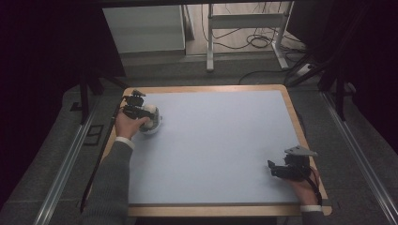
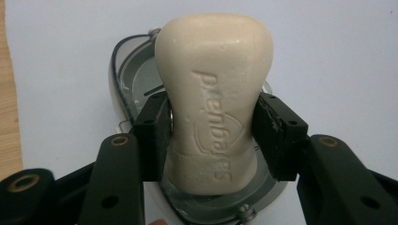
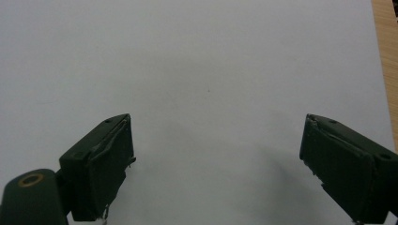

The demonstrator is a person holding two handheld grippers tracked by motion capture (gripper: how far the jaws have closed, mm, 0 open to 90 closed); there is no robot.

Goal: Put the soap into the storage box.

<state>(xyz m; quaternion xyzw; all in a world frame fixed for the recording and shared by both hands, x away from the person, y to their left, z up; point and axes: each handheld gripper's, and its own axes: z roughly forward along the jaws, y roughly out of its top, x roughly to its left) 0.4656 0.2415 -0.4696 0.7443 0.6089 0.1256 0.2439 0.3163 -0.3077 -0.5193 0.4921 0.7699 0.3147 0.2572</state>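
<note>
One pale-blue mat [image 1: 220, 150], wood-edged table [image 1: 293, 112].

We see a dim, dark-edged high view; both gripper views are evenly lit, sharp, with soft shadows.

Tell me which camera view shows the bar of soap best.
The left gripper view: the bar of soap stands close up, embossed lettering legible, clamped at its waist by the left hand-held gripper over a soap dish. The high view gives a small pale shape behind the hand. The right gripper view faces bare tabletop.
</note>
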